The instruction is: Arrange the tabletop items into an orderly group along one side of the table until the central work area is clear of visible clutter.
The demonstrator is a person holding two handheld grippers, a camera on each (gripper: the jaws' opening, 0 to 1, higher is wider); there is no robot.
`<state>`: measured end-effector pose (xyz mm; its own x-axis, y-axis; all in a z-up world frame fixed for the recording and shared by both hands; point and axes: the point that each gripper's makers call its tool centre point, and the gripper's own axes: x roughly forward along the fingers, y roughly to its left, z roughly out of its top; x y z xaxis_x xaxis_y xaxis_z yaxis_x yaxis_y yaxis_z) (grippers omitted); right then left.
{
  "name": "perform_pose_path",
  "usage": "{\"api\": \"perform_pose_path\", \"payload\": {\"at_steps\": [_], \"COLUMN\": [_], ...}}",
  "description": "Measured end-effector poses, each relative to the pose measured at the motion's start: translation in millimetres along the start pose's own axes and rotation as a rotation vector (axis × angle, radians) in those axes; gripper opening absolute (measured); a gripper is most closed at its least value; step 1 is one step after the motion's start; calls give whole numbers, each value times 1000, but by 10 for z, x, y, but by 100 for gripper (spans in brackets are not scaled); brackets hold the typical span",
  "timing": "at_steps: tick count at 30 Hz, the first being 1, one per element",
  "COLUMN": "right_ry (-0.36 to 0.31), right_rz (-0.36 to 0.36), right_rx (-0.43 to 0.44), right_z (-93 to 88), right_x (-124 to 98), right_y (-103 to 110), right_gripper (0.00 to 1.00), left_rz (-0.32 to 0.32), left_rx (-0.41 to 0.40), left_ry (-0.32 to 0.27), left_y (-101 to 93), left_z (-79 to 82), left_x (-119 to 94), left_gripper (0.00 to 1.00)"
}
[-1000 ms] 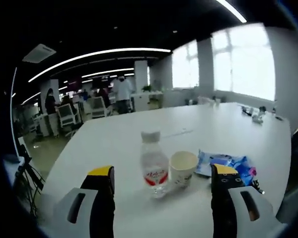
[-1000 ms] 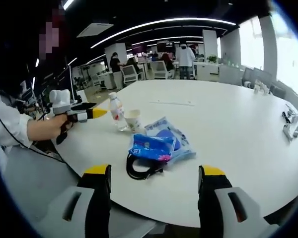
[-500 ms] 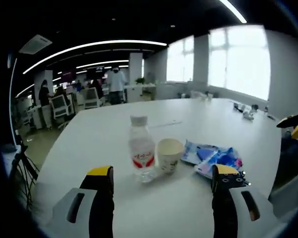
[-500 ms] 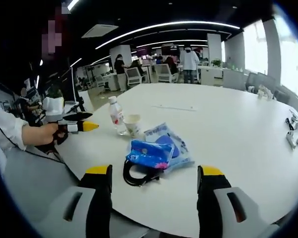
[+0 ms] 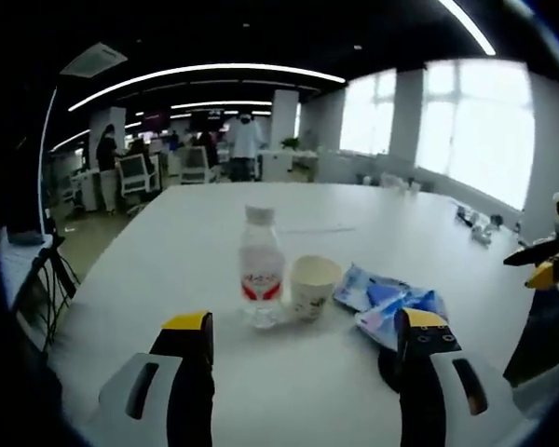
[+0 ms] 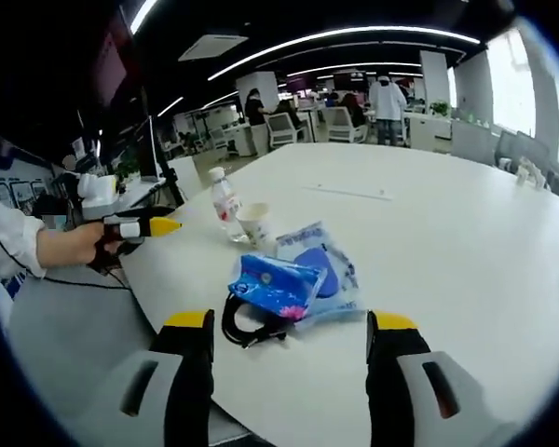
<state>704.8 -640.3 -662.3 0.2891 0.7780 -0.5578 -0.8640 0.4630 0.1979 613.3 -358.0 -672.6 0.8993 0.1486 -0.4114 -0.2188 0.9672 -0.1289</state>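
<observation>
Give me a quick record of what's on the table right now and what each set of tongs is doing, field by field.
surface: white table
bottle: water bottle, upright, capped
cup: paper cup, upright, beside the bottle
packets: blue packets, lying flat near the cup
cable: black cable, coiled at the table edge, partly under a packet
left tongs: open, empty, aimed at bottle and cup
right tongs: open, empty, aimed at packets and cable

Beyond the paper cup [image 6: 257, 224] the counter [image 6: 447, 233] lies open — beside it, water bottle [image 6: 225, 205] and blue packets [image 6: 293, 277] crowd the near edge.
</observation>
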Motion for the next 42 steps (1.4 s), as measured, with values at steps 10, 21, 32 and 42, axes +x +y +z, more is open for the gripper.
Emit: {"api": "perform_pose_path", "payload": {"at_steps": [10,21,32,42], "right_ry": [25,31,65,65], "right_rz": [56,89,91,111], "right_rx": [22,37,52,62], "right_z": [-34,-15,-128,-166], "right_x": [194,370,570,794], "right_y": [-95,-148,-230,-226], "right_gripper": [59,59,49,41], "left_rz": [-30,-34,-72,-69], "left_rx": [38,38,22,10], "left_ry": [41,83,130,170], "left_y": [-296,-530,-800,-919], "left_z": [-96,-199,-322,-422], "left_x": [118,201,405,495], "left_gripper": [76,75,71,67]}}
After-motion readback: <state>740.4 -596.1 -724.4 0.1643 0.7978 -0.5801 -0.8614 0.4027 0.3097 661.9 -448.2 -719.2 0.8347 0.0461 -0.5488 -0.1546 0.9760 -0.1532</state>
